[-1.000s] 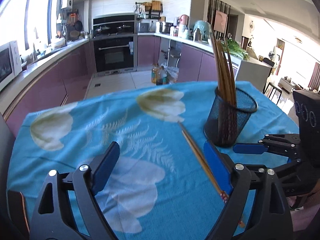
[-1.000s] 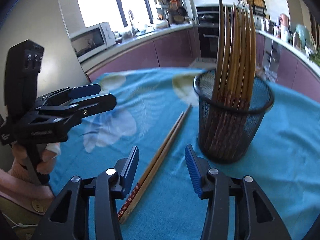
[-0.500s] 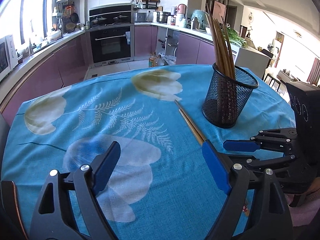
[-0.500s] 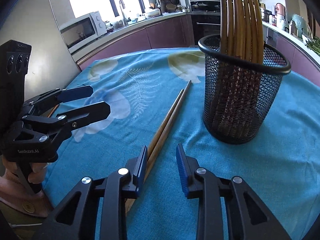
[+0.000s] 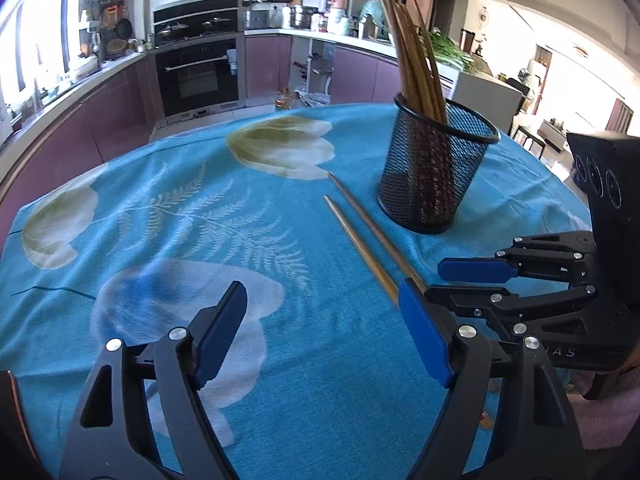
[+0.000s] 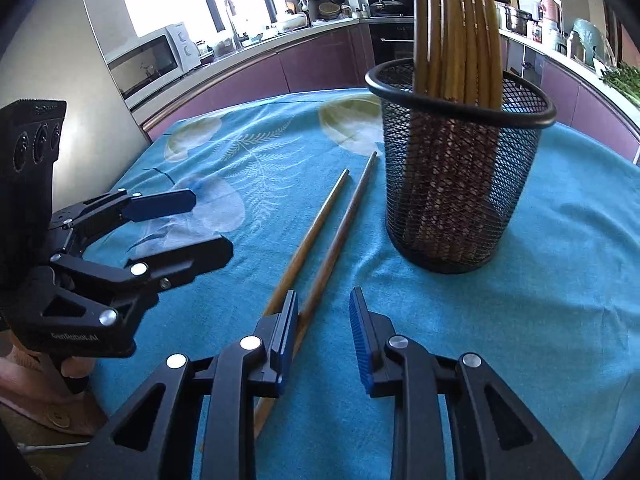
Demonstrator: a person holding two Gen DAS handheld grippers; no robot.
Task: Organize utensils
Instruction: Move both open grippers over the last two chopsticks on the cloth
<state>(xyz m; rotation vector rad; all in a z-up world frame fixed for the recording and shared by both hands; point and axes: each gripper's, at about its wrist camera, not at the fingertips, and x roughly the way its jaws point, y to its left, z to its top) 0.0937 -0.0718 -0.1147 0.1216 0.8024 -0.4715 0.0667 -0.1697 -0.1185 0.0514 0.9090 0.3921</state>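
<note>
Chopsticks (image 6: 319,224): two loose ones, flat on the table (image 6: 540,280), side by side and nearly parallel, tips spread slightly at the far end, just left of a mesh cup (image 6: 456,184) and not touching it. Near ends at the right gripper (image 6: 323,294): one stick running in between the jaws, close against the left pad, the other passing under or outside that left finger, cannot tell which. Right gripper jaws narrow and closing, a clear gap left at the right pad, no squeeze on the stick yet. Left gripper (image 5: 320,286) low over the cloth to the left, jaws wide and closing, only bare cloth between them; from its camera, the sticks slipping out of sight behind its right finger. Sticks slim, round, tapered toward the far tips, plain brown wood with a dull sheen; the near ends hidden under the gripper. Cup black wire mesh, round, upright, with a solid rolled rim, packed with more chopsticks (image 6: 456,20) of the same brown wood, standing on end and fanning outward above the rim. Table covered in a turquoise woven cloth printed with pale flowers and white fern fronds, lightly rumpled. Gripper fingers black plastic with blue ribbed pads and silver rivets.
</note>
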